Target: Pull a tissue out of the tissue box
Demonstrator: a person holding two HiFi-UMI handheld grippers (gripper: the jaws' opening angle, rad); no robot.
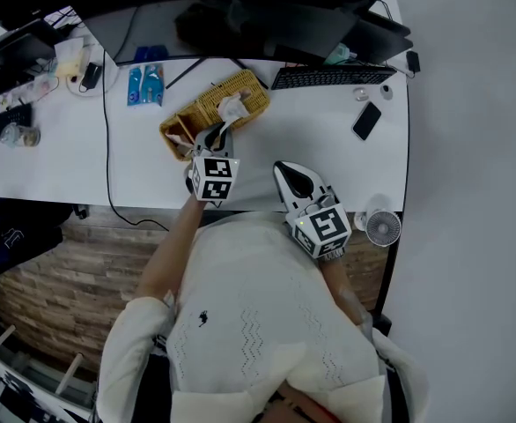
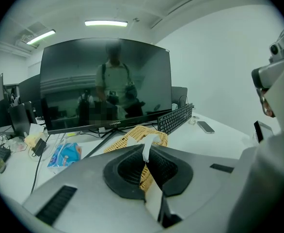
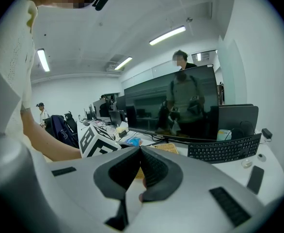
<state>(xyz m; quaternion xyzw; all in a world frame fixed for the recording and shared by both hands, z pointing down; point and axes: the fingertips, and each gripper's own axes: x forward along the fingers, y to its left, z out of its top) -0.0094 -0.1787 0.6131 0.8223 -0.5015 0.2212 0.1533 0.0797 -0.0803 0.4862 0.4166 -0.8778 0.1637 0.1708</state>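
Your sweater (image 1: 267, 324) fills the bottom of the head view, with both grippers out past it over the desk edge (image 1: 82, 161).

Left gripper (image 1: 217, 137): jaws together, clamped on the tissue (image 2: 146, 151). A white strip stands up right where the tips meet, just short of the wicker tissue box (image 1: 207, 113).

Right gripper (image 3: 139, 149): jaws together with nothing between them. It's parked to the right of the box, apart from it.

Progress, my read: the grab is done, the pull isn't. In the head view the tissue runs from the box's top opening to your left jaw tips, so most of it looks to be inside. What's left is to draw it up and clear. The box is light wicker and nothing is pinning it, so it may lift or slide with the pull. The right gripper is free to steady it.

Containers: the box shows one tissue poking out. The stack inside is hidden. I can't tell what sits at its near-left end.
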